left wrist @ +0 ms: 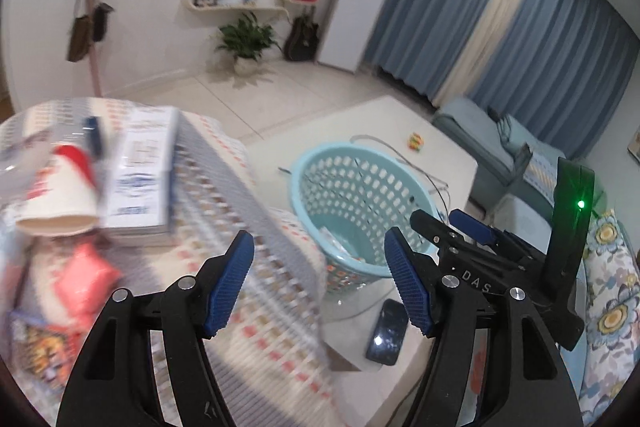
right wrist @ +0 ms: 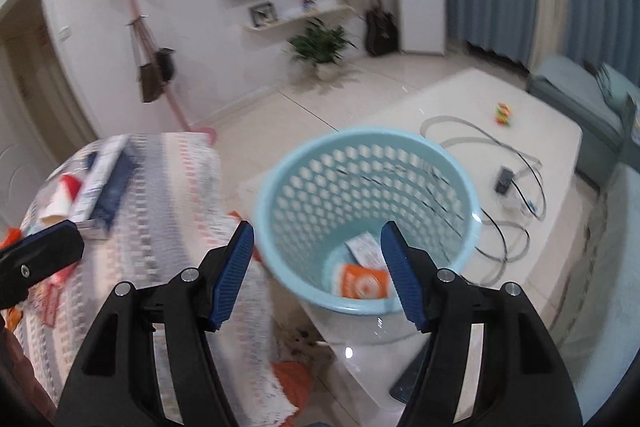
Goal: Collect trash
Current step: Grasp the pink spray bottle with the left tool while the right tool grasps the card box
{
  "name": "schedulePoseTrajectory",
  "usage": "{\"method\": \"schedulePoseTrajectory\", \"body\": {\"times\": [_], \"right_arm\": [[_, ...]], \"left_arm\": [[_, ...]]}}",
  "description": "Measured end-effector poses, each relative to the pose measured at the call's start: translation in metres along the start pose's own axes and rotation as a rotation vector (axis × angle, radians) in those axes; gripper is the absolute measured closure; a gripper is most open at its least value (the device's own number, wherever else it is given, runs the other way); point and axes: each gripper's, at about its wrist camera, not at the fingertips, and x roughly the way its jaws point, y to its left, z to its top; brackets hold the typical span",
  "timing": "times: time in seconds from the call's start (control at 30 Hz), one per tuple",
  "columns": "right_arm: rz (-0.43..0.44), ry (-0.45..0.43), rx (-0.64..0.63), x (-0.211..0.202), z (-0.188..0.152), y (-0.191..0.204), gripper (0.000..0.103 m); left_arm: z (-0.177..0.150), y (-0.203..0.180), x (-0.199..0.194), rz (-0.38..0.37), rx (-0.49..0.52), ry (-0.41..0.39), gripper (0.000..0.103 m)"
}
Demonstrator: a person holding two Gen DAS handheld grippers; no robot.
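A round, perforated light-blue plastic basket [right wrist: 366, 223] stands on the glossy white tabletop [right wrist: 472, 107], holding an orange packet [right wrist: 362, 281] and white paper slip [right wrist: 365, 249]. Both grippers' jaws gape empty.

Upright blue basket [right wrist: 362, 211], orange packet [right wrist: 362, 281] inside

You have one light-blue perforated basket [right wrist: 360, 211] holding two wrappers: one orange packet [right wrist: 362, 283], one white slip [right wrist: 364, 251]. On the tablecloth: one paper cup [left wrist: 60, 195], one white box [left wrist: 140, 171], one pink packet [left wrist: 86, 279]. One phone [left wrist: 386, 333].
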Motion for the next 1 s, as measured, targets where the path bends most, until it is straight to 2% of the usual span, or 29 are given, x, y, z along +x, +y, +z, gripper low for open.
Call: {"method": "schedulePoseTrajectory", "body": {"times": [0.23,0.47,0.63,0.7,0.83,1.0], "right_arm": [[0.164,-0.105,-0.145,-0.036,-0.002,0.079,0.041],[0.320,-0.103,-0.280,-0.051,-0.020,0.162,0.041],[0.450,-0.030,-0.398,-0.042,-0.041,0.222,0.040],[0.498,0.030,-0.468,-0.031,-0.050,0.247,0.034],[0.541,0.124,-0.525,-0.005,-0.059,0.279,0.031],[0.546,0.220,-0.546,0.019,-0.068,0.301,0.028]], "left_arm": [[-0.010,0.039,-0.074,0.089,-0.068,-0.124,0.034],[-0.035,0.106,-0.145,0.205,-0.197,-0.217,0.031],[-0.061,0.159,-0.180,0.282,-0.317,-0.235,0.031],[-0.069,0.175,-0.187,0.301,-0.357,-0.233,0.031],[-0.084,0.201,-0.194,0.311,-0.406,-0.221,0.031],[-0.082,0.215,-0.184,0.311,-0.414,-0.188,0.031]]}}
